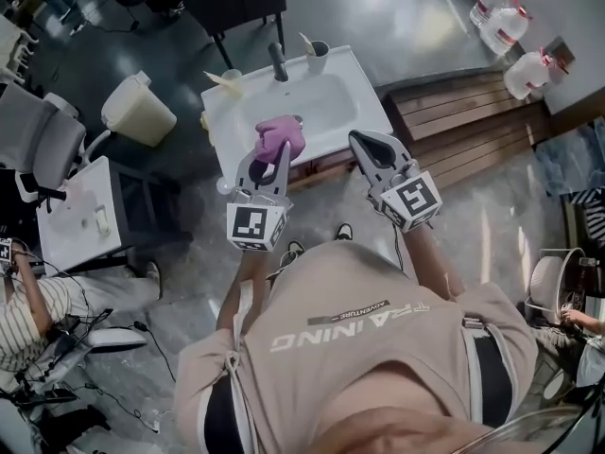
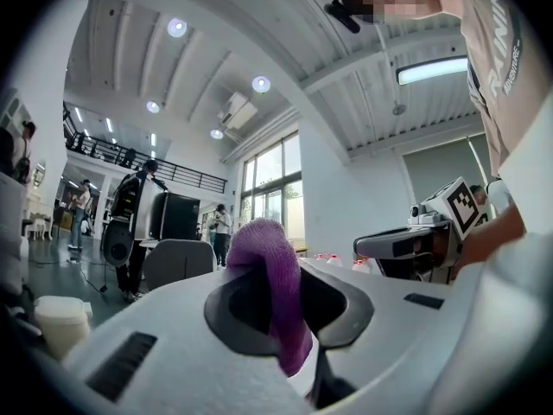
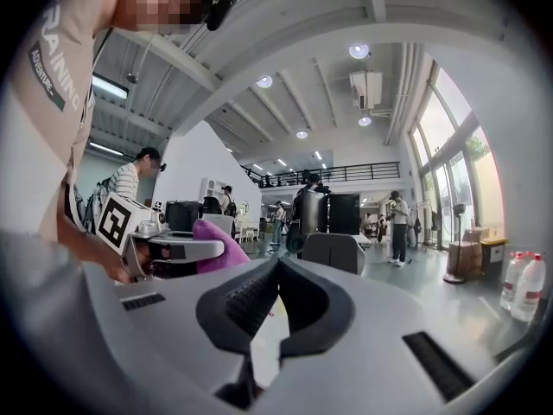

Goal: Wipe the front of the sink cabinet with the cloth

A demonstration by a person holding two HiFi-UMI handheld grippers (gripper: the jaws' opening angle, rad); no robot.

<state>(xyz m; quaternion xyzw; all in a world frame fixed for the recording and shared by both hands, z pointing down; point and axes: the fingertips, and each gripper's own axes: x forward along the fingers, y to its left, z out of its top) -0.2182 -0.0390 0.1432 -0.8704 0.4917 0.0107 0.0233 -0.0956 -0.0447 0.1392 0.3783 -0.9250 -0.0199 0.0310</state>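
Left gripper [image 1: 270, 159] pinches the purple cloth [image 1: 281, 138] for wiping the sink cabinet [image 1: 369, 112] ahead; my right gripper [image 1: 367, 142] alongside is closed, empty.

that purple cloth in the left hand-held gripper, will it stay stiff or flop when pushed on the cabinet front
Probably floppy: the cloth folds over and droops between the left hand-held gripper jaws. Likely light and grippy, given its fuzzy knit look.

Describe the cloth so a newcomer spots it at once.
Find the white sink at the top centre of the head view; the person's left gripper is raised at its near edge. Pinched between its jaws is the cloth, a bunched knitted wad. It is the only pink-purple thing there; the right gripper beside it holds nothing.
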